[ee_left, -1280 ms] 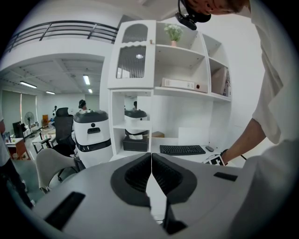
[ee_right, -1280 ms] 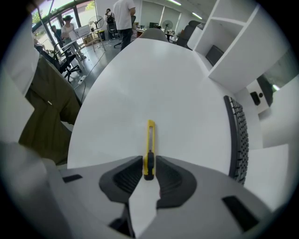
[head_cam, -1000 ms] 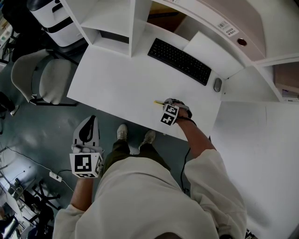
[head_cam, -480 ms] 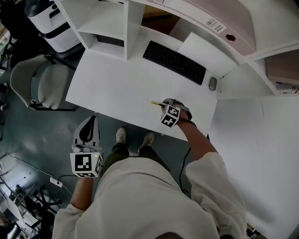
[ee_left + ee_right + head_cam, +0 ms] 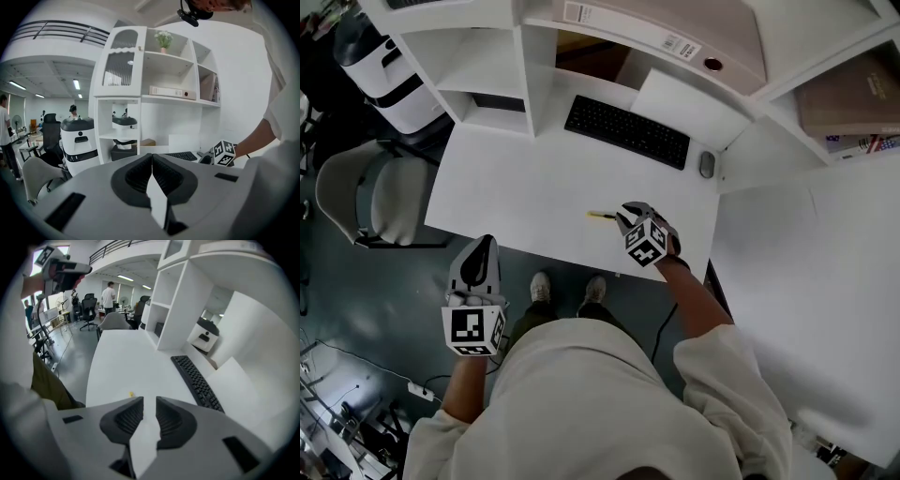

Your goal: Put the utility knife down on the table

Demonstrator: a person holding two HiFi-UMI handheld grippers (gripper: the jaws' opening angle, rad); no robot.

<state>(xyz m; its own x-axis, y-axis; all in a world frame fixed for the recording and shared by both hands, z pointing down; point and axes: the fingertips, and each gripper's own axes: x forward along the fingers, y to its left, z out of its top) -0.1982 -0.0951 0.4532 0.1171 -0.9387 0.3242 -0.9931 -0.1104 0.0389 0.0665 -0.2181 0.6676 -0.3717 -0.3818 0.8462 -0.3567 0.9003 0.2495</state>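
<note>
A yellow utility knife (image 5: 601,216) lies on the white desk (image 5: 516,187) near its front edge, just beside the right gripper (image 5: 623,217). That gripper's jaws are apart, empty and closing. The left gripper (image 5: 478,247) hangs over the floor, jaws together, empty.

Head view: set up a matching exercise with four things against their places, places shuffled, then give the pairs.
Things:
1. utility knife
2. keyboard
3. mouse
4. chair

Places:
A. on the floor, left of the table
B. just off the keyboard's right end
C. lying on the table's front part
D. stretched along the table's back

Pairs: 1-C, 2-D, 3-B, 4-A
</note>
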